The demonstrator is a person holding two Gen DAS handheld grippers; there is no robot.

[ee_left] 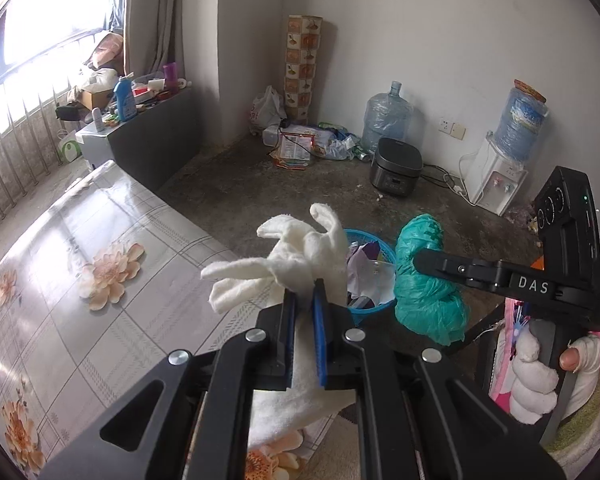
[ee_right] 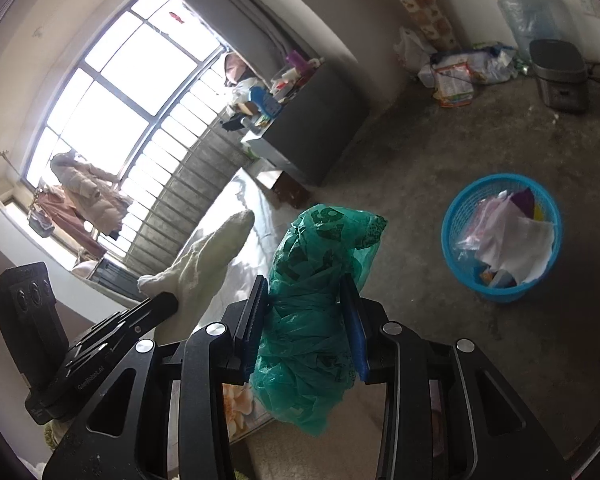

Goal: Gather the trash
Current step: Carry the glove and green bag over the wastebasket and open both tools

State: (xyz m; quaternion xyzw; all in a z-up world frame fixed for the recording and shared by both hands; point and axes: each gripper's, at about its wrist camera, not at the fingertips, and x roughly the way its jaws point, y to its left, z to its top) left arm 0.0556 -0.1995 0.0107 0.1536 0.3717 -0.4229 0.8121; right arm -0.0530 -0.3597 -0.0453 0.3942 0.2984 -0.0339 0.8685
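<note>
Left gripper [ee_left: 305, 292]: jaws clamped on a crumpled white cloth [ee_left: 300, 256]. Right gripper [ee_right: 306, 300]: jaws gripping a bunched green plastic bag [ee_right: 312, 320]. Round blue plastic basket [ee_right: 458, 248], part-filled with scraps, stands on the floor ahead and below; the right gripper appears nearer.

Left tongs [ee_left: 305, 292]: jaws nearly closed, pinching white cloth [ee_left: 300, 252], angled downward. Right tongs [ee_right: 306, 292]: jaws partly apart, clamped on a green bag [ee_right: 312, 320], angled down. White-gloved hand [ee_left: 540, 376] grips the right handle.
</note>
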